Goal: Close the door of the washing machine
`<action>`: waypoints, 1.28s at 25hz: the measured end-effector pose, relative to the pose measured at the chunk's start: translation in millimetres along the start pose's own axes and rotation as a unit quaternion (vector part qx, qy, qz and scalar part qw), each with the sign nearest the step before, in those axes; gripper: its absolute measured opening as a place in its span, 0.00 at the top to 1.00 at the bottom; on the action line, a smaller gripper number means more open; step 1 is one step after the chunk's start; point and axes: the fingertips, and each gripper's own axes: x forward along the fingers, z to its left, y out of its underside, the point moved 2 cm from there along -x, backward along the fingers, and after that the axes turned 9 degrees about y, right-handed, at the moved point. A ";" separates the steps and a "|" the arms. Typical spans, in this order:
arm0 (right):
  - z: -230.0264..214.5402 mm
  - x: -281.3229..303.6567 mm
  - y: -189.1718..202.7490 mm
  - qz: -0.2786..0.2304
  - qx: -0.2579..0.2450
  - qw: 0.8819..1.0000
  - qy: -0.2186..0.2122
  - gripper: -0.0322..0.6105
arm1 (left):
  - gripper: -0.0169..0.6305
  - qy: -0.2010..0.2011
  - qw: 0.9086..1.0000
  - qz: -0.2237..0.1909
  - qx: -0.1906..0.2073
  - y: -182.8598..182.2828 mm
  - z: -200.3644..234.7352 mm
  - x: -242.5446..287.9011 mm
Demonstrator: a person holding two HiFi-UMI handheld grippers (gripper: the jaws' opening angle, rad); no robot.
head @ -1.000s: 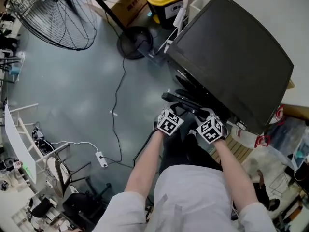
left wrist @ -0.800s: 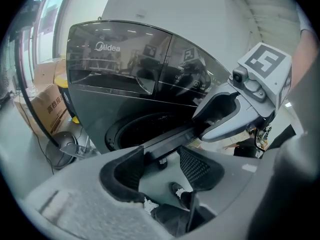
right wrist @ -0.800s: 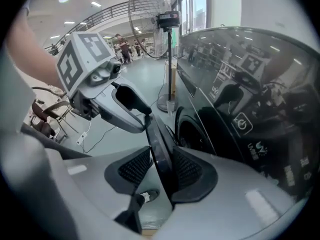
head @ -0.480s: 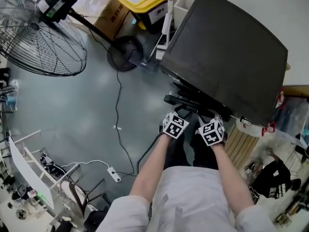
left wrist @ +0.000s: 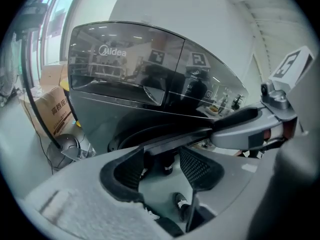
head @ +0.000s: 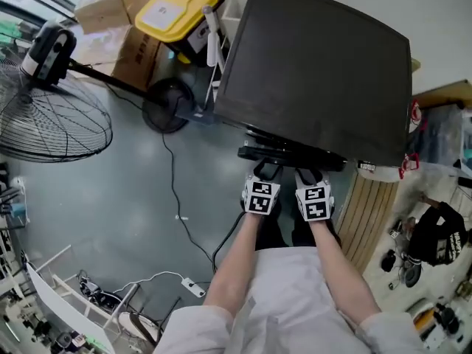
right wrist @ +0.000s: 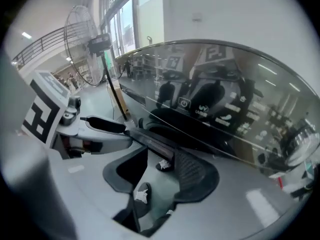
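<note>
A black front-loading washing machine (head: 317,72) fills the upper right of the head view. Its door (head: 291,155) juts out as a dark bar below the machine's front. Both grippers are side by side at the door's outer edge, my left gripper (head: 267,174) beside my right gripper (head: 308,177). In the left gripper view the door edge (left wrist: 170,145) crosses just beyond the left gripper (left wrist: 162,166), which is open with only floor and shoes in the gap. In the right gripper view the door edge (right wrist: 155,143) crosses the tips of the open right gripper (right wrist: 162,171).
A standing fan (head: 51,116) and its base are at the left, with a yellow-lidded bin (head: 177,13) and cardboard boxes (head: 110,6) behind. A cable (head: 177,212) runs over the floor to a power strip (head: 193,288). Wooden slats (head: 372,212) and clutter lie at the right.
Both grippers have shifted closer to the machine's front and now sit level with each other. The right gripper has rolled, so its marker cube faces up squarely. Its jaws stand wider.
</note>
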 end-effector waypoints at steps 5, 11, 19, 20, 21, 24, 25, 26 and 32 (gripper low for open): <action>-14.0 -3.5 20.3 0.002 0.104 0.994 0.019 0.72 | 0.64 -0.026 0.992 -0.043 -0.114 -1.6 7.7 5.7; -33.0 3.3 25.2 -0.007 0.185 0.982 0.034 0.89 | 0.94 -0.022 0.992 -0.052 -0.110 -14.0 -0.8 16.3; -38.0 10.6 19.0 -0.031 0.237 0.970 0.047 0.95 | 0.97 -0.019 0.995 -0.053 -0.084 -18.8 -5.4 16.7; -37.9 10.7 18.9 -0.035 0.240 0.969 0.048 0.95 | 0.97 -0.018 0.995 -0.056 -0.081 -18.8 -5.0 16.7; -37.3 10.8 18.8 -0.037 0.240 0.969 0.048 0.95 | 0.97 -0.016 0.995 -0.059 -0.077 -18.6 -4.4 16.5; -37.4 12.5 17.3 -0.040 0.238 0.969 0.046 0.95 | 0.97 -0.012 0.997 -0.055 -0.058 -20.5 -3.0 18.4; -38.1 12.6 17.1 -0.040 0.239 0.969 0.046 0.95 | 0.97 -0.012 0.997 -0.051 -0.055 -21.4 -3.3 19.2; -38.6 12.2 17.2 -0.041 0.240 0.969 0.046 0.95 | 0.97 -0.012 0.997 -0.046 -0.054 -21.9 -3.8 19.6; -40.4 10.4 18.0 -0.046 0.254 0.966 0.032 0.95 | 0.97 -0.013 0.997 -0.036 -0.061 -23.1 -5.3 19.7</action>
